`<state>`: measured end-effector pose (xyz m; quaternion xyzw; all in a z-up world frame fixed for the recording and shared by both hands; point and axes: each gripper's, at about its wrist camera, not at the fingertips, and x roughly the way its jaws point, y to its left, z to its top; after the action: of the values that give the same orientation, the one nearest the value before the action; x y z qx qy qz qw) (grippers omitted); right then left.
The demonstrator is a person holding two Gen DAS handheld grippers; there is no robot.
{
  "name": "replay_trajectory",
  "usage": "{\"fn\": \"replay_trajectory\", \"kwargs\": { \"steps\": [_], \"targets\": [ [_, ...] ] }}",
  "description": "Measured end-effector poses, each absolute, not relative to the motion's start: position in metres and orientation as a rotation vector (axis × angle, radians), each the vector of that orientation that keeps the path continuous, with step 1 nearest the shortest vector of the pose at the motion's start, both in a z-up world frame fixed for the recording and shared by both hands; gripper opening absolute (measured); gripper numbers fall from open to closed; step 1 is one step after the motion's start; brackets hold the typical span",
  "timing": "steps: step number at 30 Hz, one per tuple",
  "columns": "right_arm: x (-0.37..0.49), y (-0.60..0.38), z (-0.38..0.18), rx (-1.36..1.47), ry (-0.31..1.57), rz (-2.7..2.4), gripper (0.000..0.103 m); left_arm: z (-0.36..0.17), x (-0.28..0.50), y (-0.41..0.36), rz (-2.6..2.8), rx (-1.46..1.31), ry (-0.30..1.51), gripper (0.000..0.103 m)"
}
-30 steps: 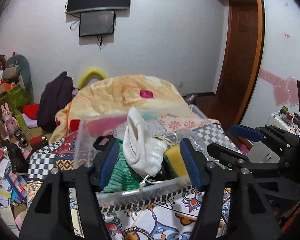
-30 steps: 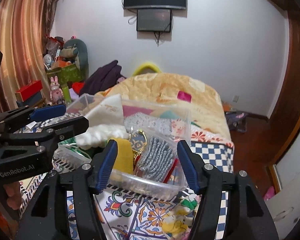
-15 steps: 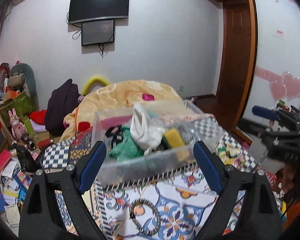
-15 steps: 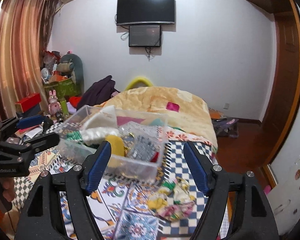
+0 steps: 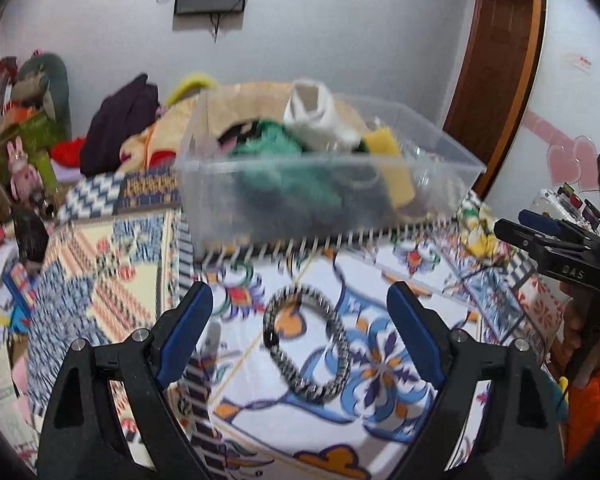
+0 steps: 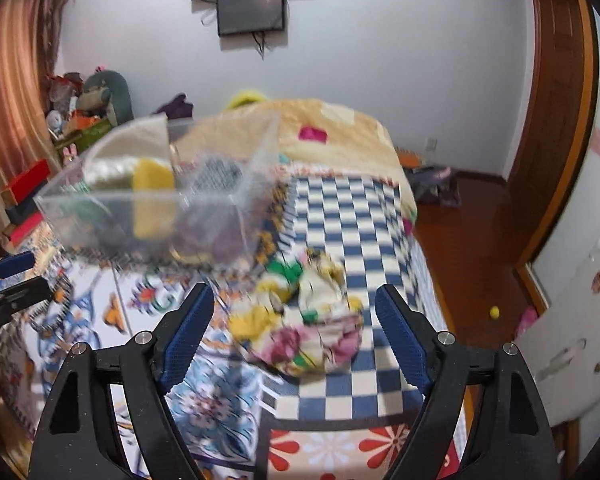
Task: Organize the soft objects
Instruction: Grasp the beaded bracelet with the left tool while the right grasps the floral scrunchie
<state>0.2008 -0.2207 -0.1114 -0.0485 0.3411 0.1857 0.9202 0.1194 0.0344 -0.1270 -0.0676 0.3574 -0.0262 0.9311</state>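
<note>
A clear plastic bin [image 5: 260, 200] stands on the patterned bed cover; it holds a green knit, a white cloth [image 5: 312, 116], a yellow sponge [image 5: 392, 160] and other soft things. My left gripper [image 5: 300, 312] is open and empty, above a black-and-white scrunchie [image 5: 306, 344] lying in front of the bin. My right gripper [image 6: 294, 310] is open and empty, above a crumpled floral cloth [image 6: 304, 316] on the checkered cover right of the bin [image 6: 160, 204]. The right gripper also shows in the left wrist view [image 5: 548, 236].
A quilt-covered mound [image 6: 340, 132] lies behind the bin. Cluttered boxes and toys [image 5: 24, 152] stand left of the bed. A wooden floor and door [image 6: 480, 216] lie to the right; the bed edge drops off there.
Both grippers have pulled back from the bin and tilted down. The left now looks onto the scrunchie, the right onto the floral cloth. Both jaws stay open.
</note>
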Motion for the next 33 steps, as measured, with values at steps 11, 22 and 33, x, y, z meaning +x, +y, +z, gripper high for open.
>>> {"fn": "replay_trajectory", "kwargs": {
  "steps": [11,22,33],
  "targets": [
    [0.21,-0.228,-0.132,-0.083,0.784,0.377,0.081,-0.149,0.11,0.022,-0.026,-0.098,0.756,0.084],
    [0.192,-0.211,-0.133,-0.148,0.745,0.39,0.027,-0.153,0.101,0.01,-0.032,-0.021,0.713,0.046],
    [0.164,-0.219,-0.114,-0.092,0.69,0.443,0.019,-0.147,0.093,0.019,-0.062,-0.064,0.716,0.015]
  ]
}}
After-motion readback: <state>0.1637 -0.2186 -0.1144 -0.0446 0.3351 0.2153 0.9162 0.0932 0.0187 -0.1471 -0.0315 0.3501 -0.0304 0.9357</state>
